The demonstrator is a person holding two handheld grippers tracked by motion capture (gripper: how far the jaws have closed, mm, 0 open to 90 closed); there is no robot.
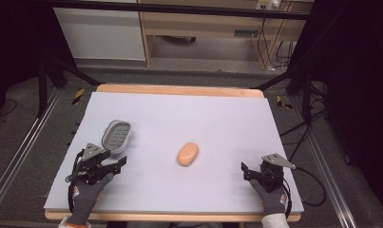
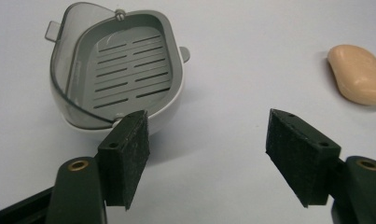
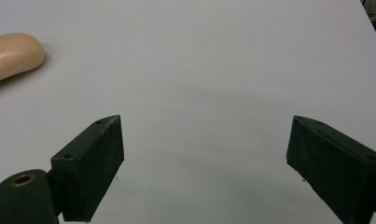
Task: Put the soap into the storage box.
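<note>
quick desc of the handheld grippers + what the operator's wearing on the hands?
Both the left gripper and right gripper are black, each topped by a grey three-cornered plate and trailing a black cable. Their fingers are flat, rectangular, dark textured pads with screw holes and brass bushings. Grey gloves, orange-trimmed cuffs, white sleeves.

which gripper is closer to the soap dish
The left gripper: the grey soap dish sits just ahead of its open fingers. The right gripper is across the table, past the soap.
</note>
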